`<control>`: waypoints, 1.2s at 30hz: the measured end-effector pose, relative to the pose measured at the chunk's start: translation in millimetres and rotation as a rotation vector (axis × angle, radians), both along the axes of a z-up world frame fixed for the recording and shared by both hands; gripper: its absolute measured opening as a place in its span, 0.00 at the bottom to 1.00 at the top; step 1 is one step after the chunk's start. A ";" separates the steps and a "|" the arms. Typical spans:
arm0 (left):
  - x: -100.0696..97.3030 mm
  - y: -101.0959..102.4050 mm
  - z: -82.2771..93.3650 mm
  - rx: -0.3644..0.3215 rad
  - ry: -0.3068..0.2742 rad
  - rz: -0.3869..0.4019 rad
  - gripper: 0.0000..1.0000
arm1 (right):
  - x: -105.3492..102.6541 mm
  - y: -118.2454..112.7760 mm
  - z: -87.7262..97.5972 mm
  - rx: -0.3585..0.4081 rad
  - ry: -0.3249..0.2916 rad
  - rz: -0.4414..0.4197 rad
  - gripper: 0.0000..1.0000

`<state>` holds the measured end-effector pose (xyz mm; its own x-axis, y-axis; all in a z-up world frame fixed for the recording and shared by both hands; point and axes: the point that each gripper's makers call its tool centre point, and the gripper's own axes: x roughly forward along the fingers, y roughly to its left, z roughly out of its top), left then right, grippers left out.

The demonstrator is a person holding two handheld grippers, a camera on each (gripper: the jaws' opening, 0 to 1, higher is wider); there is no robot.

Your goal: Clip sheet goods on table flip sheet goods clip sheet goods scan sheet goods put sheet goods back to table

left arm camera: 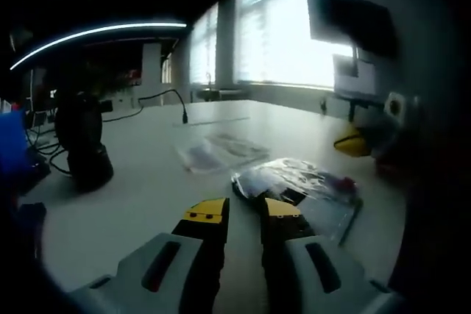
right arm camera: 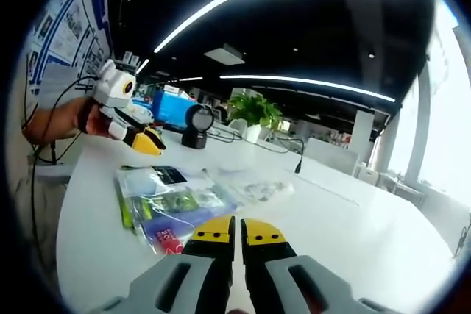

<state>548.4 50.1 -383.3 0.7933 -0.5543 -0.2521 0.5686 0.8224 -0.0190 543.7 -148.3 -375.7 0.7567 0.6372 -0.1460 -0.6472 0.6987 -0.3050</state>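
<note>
So my left gripper point(left arm camera: 245, 212) has its fingers a bit apart and empty, my right gripper point(right arm camera: 238, 232) has them pretty much closed on nothing, and the bagged sheet goods point(right arm camera: 171, 202) just lie flat on the white table point(right arm camera: 346, 218) right ahead, clear packets point(left arm camera: 221, 151) farther back.
</note>
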 end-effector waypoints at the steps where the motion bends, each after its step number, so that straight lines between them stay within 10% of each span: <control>1: -0.1 -0.3 0.2 -0.011 0.009 -0.003 0.11 | 0.6 0.5 -0.7 0.000 0.001 0.003 0.00; 36: -10.7 -15.1 -6.4 -0.357 0.501 -0.139 0.12 | -2.8 16.5 -11.4 -0.028 0.019 0.073 0.00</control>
<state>537.7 35.0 -389.7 0.5413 -0.7623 -0.3548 0.5207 0.6353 -0.5704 540.9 -131.8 -387.1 0.7052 0.6862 -0.1786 -0.7021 0.6406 -0.3110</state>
